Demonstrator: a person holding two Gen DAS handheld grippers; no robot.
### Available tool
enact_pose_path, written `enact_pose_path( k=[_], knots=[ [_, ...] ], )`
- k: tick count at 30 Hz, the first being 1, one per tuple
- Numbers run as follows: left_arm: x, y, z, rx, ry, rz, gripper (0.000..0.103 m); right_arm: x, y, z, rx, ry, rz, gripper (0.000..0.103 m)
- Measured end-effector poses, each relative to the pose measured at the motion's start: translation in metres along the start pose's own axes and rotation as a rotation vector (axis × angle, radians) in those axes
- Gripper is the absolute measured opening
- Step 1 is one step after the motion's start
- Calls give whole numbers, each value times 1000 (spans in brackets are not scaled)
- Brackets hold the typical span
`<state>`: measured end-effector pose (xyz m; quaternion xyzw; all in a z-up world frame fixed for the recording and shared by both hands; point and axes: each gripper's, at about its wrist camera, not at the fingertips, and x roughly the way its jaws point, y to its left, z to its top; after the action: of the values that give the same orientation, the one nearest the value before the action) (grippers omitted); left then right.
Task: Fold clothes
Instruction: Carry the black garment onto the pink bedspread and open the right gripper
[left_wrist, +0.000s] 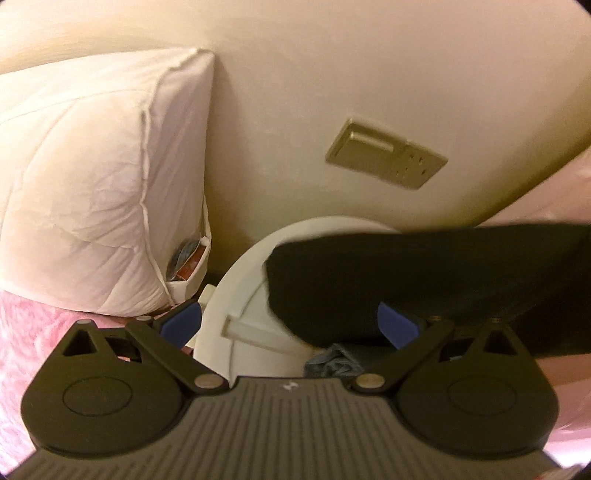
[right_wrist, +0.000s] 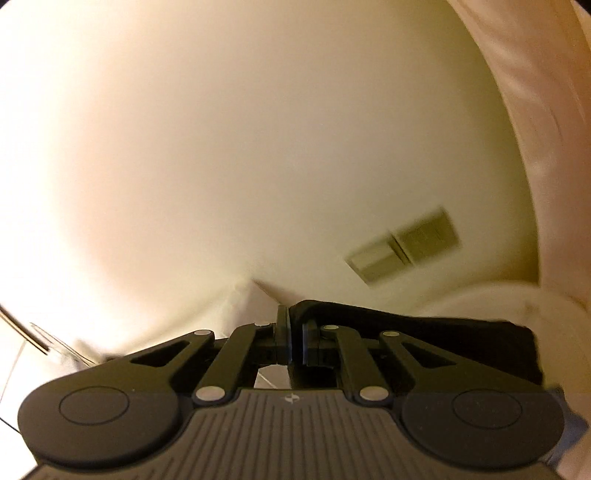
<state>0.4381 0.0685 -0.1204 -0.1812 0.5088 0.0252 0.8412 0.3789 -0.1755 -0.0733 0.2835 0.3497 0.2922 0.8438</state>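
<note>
Black ribbed housing fills the foreground of both wrist views.

Item 1: left gripper, 2 blue-padded fingers spread wide, nothing between them; the right pad sits against the lower edge of the black garment without pinching it.

Item 2: right gripper, jaws drawn almost together on an edge of the same black garment, which drapes away to the right behind the right linkage.

Item 3: grey-blue cloth, crumpled, lying just below the black garment, partly hidden by the gripper body.

Item 4: white round container, curved rim showing; the black garment hangs across its right side and covers much of it.

Item 5: pink fleecy bedding, lower left.

Item 6: white pillow, upright against the wall, above the bedding; small coloured items in a pocket at its lower right, too small to identify.

Item 7: cream wall, carrying a brass-coloured switch plate, also seen blurred from the right wrist.
</note>
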Motion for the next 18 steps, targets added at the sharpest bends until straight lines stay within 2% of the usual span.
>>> enact_pose_path(
  k=[5,8,13,18],
  knots=[
    [-33,3,5,-13,-78,-48,100,-26,44,38,-83,-107,91,8],
    [-57,1,7,11,-145,-91,100,-38,68,50,-120,-130,128,8],
    [-97,2,2,49,-244,-148,101,-53,105,53,-181,-124,179,8],
    [-140,19,-21,38,-322,-157,101,-59,144,41,-234,-88,232,8]
  ],
)
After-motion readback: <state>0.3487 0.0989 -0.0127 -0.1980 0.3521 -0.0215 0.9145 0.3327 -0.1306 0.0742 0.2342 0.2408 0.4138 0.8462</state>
